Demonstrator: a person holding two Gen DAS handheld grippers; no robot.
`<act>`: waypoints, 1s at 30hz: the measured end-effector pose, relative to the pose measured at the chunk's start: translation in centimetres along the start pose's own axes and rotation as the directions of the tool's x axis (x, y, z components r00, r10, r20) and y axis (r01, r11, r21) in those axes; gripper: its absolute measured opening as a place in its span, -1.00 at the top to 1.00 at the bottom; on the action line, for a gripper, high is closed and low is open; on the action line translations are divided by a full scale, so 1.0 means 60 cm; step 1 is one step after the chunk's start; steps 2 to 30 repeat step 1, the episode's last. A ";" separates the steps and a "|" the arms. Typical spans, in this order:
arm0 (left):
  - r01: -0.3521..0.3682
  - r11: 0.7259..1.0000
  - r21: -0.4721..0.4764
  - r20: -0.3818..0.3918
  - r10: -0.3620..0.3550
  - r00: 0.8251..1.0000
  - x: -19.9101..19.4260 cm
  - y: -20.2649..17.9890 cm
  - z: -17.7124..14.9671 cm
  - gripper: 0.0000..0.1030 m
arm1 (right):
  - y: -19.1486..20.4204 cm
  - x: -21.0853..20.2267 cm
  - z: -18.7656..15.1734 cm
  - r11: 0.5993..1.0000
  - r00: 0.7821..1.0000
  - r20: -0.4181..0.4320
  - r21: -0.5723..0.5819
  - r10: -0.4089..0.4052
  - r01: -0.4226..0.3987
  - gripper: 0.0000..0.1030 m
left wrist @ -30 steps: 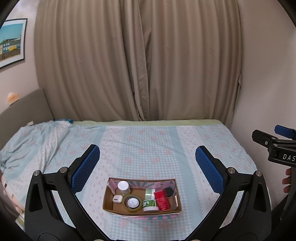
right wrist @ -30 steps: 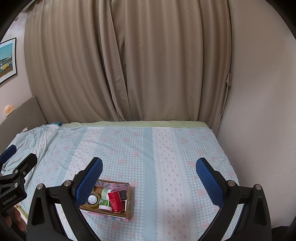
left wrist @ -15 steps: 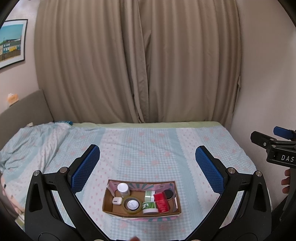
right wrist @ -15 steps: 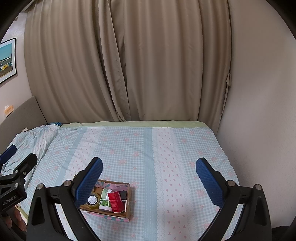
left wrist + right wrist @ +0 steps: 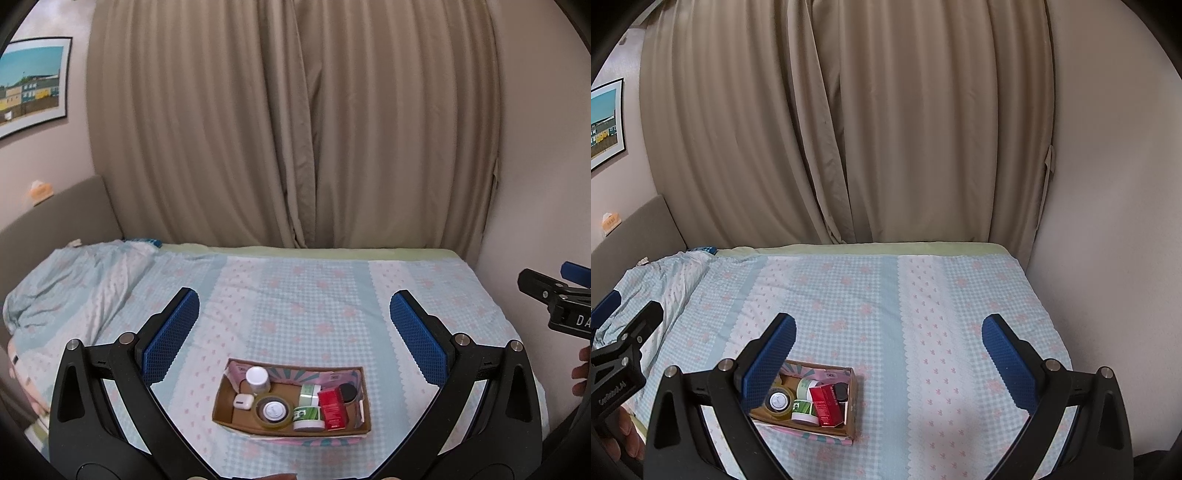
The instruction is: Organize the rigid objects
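Observation:
A shallow cardboard box [image 5: 225,400] sits on the bed near its front edge. It holds a red carton [image 5: 333,404], a white-capped bottle [image 5: 257,378], a white earbud case [image 5: 243,400], a tape roll [image 5: 274,410], green-labelled jars [image 5: 306,419] and a black cap [image 5: 347,391]. The box also shows in the right wrist view [image 5: 854,398], with the red carton [image 5: 827,404] in it. My left gripper [image 5: 294,312] is open and empty, held above and behind the box. My right gripper [image 5: 888,336] is open and empty, to the box's right.
The bed [image 5: 314,295] has a light blue checked sheet with pink flowers. A rumpled quilt [image 5: 74,280] lies at the left by the grey headboard [image 5: 55,218]. Beige curtains [image 5: 295,129] hang behind. A wall [image 5: 1108,221] runs along the right side.
The left wrist view has drifted slightly, so the box sits a little lower and nearer the centre. Both grippers stay open. The box's contents have not moved.

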State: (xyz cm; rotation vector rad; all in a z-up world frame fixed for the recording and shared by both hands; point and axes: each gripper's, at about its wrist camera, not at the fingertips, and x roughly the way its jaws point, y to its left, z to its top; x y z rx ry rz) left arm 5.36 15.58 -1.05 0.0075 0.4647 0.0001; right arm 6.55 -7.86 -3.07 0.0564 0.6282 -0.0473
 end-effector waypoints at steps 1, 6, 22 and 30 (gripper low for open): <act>-0.002 1.000 0.000 -0.003 0.002 1.000 0.002 -0.001 0.000 -0.99 | -0.001 0.000 -0.001 1.000 1.000 -0.003 0.002 0.000 0.000 -0.95; -0.002 1.000 0.000 -0.003 0.002 1.000 0.002 -0.001 0.000 -0.99 | -0.001 0.000 -0.001 1.000 1.000 -0.003 0.002 0.000 0.000 -0.95; -0.002 1.000 0.000 -0.003 0.002 1.000 0.002 -0.001 0.000 -0.99 | -0.001 0.000 -0.001 1.000 1.000 -0.003 0.002 0.000 0.000 -0.95; -0.002 1.000 0.000 -0.003 0.002 1.000 0.002 -0.001 0.000 -0.99 | -0.001 0.000 -0.001 1.000 1.000 -0.003 0.002 0.000 0.000 -0.95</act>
